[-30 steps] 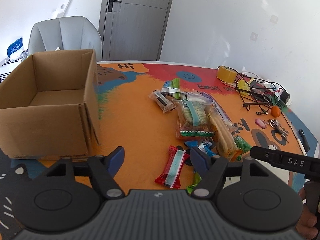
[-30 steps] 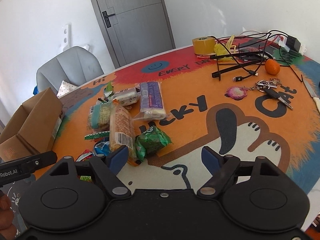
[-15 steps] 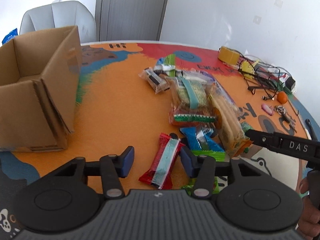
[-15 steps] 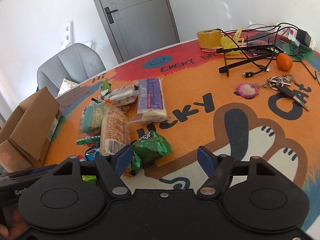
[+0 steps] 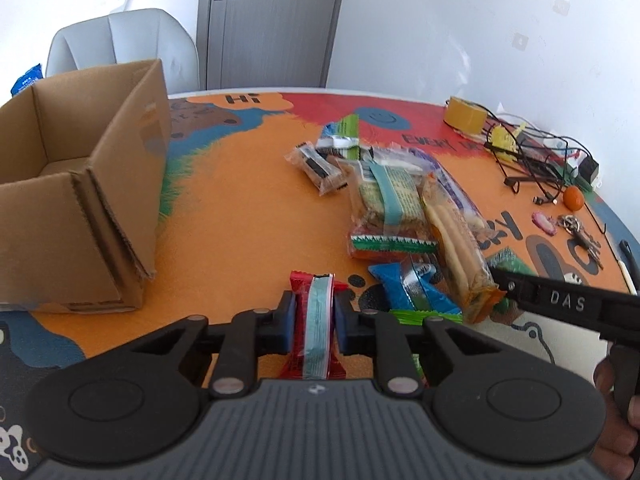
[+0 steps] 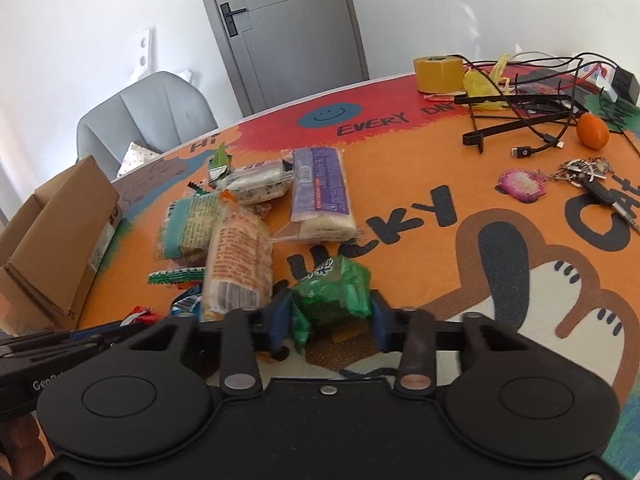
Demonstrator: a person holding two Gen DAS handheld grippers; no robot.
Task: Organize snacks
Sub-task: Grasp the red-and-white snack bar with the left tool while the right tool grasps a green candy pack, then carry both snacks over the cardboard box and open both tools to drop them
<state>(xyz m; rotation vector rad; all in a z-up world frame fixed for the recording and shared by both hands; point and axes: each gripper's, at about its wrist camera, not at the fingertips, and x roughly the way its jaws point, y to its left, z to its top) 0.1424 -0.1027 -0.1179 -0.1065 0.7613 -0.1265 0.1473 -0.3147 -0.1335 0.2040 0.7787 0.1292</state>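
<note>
A home room: grey door (image 5: 276,20), padded chair (image 5: 124,48), cartoon-printed table (image 5: 240,200).

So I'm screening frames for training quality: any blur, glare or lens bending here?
Left wrist view: sharp, evenly lit, the cardboard box bowed by the fisheye, dark corners. Right wrist view: slightly soft around the green packet, the door leaning, no strong glare.

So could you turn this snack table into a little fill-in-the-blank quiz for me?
1. The left gripper is shut on a red snack bar with a light ____ stripe.
2. The right gripper, its jaws closing, has a ____ snack packet between them.
3. The open cardboard box looks ____ inside.
4. Beside the cables lies a small ____ fruit.

Missing words: blue; green; empty; orange
</note>
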